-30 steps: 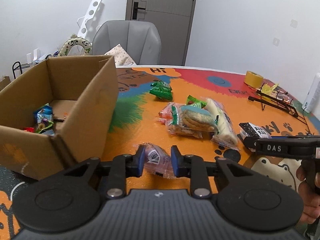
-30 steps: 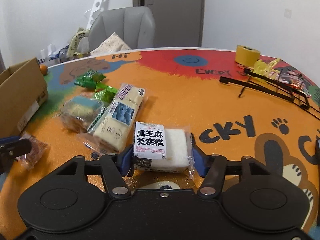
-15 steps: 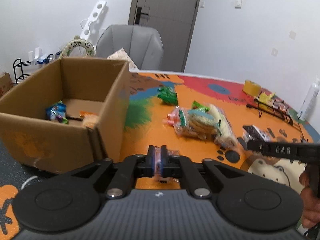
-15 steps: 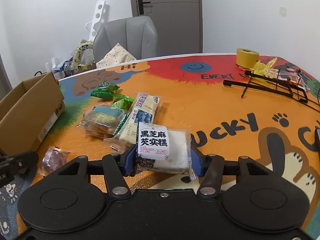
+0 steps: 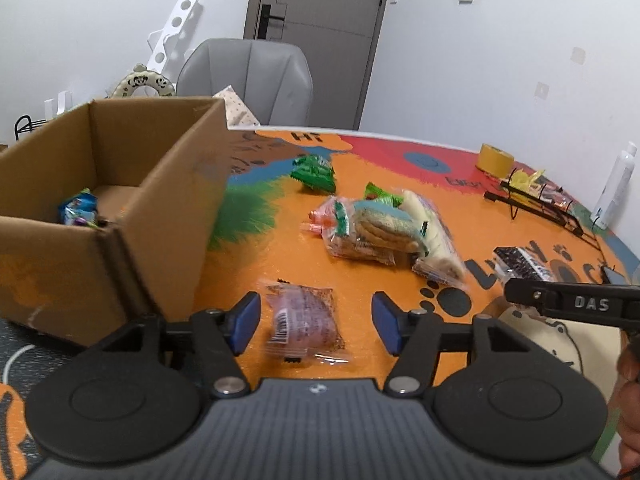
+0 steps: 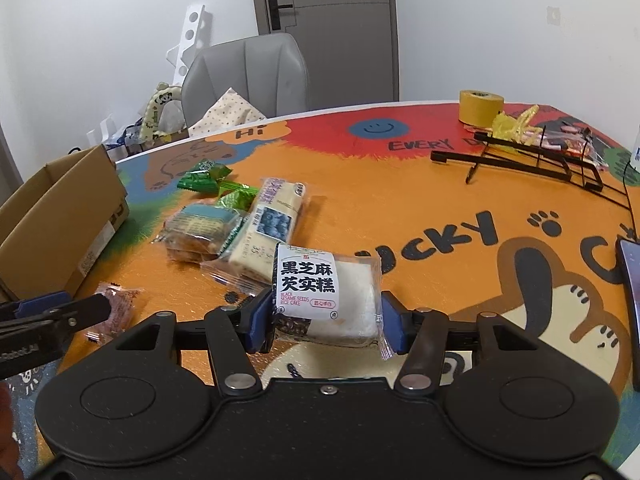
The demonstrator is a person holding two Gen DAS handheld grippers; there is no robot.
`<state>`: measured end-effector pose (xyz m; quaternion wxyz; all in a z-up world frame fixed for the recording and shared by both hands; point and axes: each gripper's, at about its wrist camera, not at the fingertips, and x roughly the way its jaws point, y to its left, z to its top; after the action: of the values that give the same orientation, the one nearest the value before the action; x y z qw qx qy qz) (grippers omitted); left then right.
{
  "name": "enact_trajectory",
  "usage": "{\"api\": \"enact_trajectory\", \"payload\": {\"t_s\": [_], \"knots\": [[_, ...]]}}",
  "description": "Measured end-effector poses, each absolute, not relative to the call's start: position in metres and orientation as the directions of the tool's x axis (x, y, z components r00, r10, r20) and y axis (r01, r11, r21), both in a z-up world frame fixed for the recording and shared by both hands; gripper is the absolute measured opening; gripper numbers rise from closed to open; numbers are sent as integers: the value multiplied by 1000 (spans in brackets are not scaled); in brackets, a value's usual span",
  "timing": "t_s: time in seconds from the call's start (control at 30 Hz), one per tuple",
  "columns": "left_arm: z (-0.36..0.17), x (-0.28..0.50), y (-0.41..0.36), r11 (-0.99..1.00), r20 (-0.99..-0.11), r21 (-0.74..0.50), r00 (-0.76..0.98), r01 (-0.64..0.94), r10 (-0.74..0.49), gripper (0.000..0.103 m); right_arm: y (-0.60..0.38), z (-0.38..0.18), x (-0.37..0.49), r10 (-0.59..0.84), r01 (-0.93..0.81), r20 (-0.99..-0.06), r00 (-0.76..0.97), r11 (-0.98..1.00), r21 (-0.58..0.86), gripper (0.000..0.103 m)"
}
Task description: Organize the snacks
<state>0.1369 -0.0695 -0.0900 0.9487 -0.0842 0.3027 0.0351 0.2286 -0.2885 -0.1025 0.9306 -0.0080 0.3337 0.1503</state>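
The left gripper (image 5: 316, 322) has its jaws opening around a small clear-wrapped reddish-brown snack packet (image 5: 304, 322), blurred, lying free on the orange surface (image 5: 280, 252) beside the brown cardboard box (image 5: 160, 216). The right gripper (image 6: 325, 322) clamps a white black-sesame rice cake packet (image 6: 326, 300); the cake's underside is hidden.

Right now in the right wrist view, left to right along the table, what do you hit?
Cardboard box → pink snack packet → sesame rice cake held in the right claw → black wire rack → phone edge.
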Motion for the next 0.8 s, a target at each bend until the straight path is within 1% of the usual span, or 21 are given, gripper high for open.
{"api": "enact_trajectory", "payload": {"t_s": [0.1, 0.17, 0.27, 0.3, 0.37, 0.4, 0.5, 0.7, 0.8], "knots": [[-97, 145, -75, 985, -598, -101, 800, -141, 53, 60, -290, -104, 231, 279, -284, -628, 726, 954, 96, 53], [-103, 150, -76, 985, -620, -97, 783, -143, 52, 60, -289, -105, 232, 283, -285, -628, 725, 953, 101, 53], [-107, 152, -82, 988, -613, -47, 785, -146, 87, 59, -286, -104, 232, 300, -302, -621, 724, 947, 106, 53], [-108, 153, -84, 988, -610, -32, 786, -151, 100, 58, -285, -103, 232, 307, -308, -619, 723, 945, 109, 53], [-109, 155, -87, 988, -608, -6, 785, -153, 118, 51, -283, -102, 231, 318, -321, -610, 726, 941, 109, 53], [-108, 156, -88, 989, -608, -9, 786, -149, 113, 41, -283, -101, 231, 322, -325, -606, 727, 939, 108, 53], [-106, 157, -87, 989, -615, -22, 782, -145, 101, 34, -283, -101, 232, 332, -326, -600, 728, 937, 124, 53], [-101, 148, -81, 989, -617, -68, 785, -132, 62, 32, -272, -100, 232, 335, -336, -600, 726, 935, 115, 53], [-88, 142, -79, 990, -591, -80, 805, -120, 50, 32, -267, -96, 230, 338, -335, -592, 732, 934, 119, 53]]}}
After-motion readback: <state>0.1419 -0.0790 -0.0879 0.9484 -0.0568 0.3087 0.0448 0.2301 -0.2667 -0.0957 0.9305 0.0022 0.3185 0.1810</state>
